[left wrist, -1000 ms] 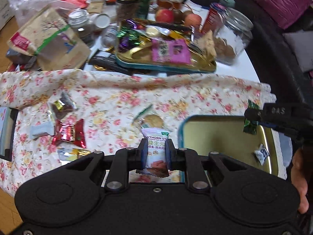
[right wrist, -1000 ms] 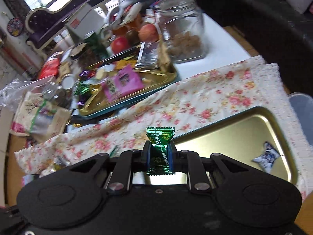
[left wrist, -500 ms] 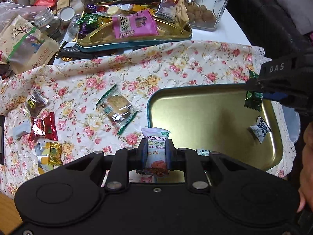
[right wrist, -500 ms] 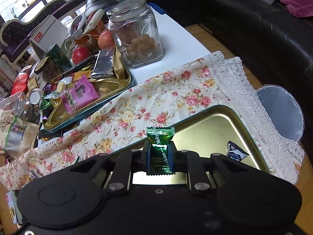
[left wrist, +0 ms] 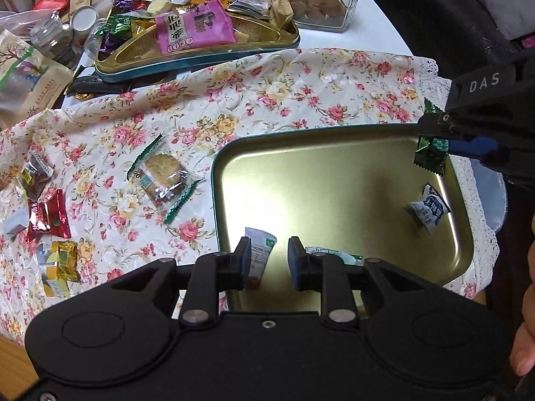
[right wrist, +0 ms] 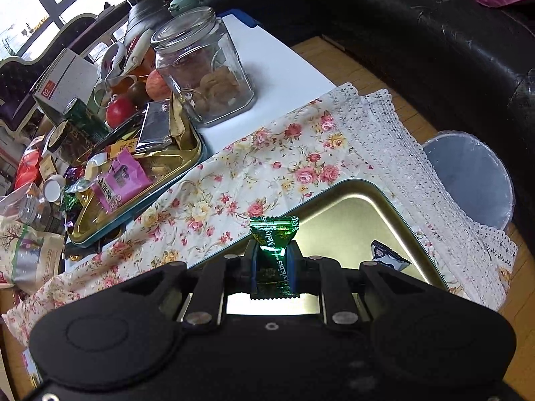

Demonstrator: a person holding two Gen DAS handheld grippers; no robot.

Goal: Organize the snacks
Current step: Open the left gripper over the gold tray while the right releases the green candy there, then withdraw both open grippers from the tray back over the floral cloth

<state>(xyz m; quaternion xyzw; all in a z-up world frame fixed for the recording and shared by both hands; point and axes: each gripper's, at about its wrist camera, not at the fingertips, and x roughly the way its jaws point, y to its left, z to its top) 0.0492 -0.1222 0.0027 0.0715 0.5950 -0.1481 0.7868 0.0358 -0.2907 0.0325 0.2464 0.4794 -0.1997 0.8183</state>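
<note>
gold tray (left wrist: 334, 180) holds a white-blue candy (left wrist: 427, 212); left tool (left wrist: 267, 260) just opened, empty; right tool (right wrist: 273, 267) clamps green candy (right wrist: 273, 244).

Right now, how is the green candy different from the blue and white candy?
The green candy is shiny green and pinched upright in the right gripper above the gold tray; the blue and white candy is pale and lies loose on the tray floor, untouched. Both are small wrapped sweets with crimped ends.

Gold tray (left wrist: 334, 173); green candy (right wrist: 272, 250); floral cloth (left wrist: 267, 93).
</note>
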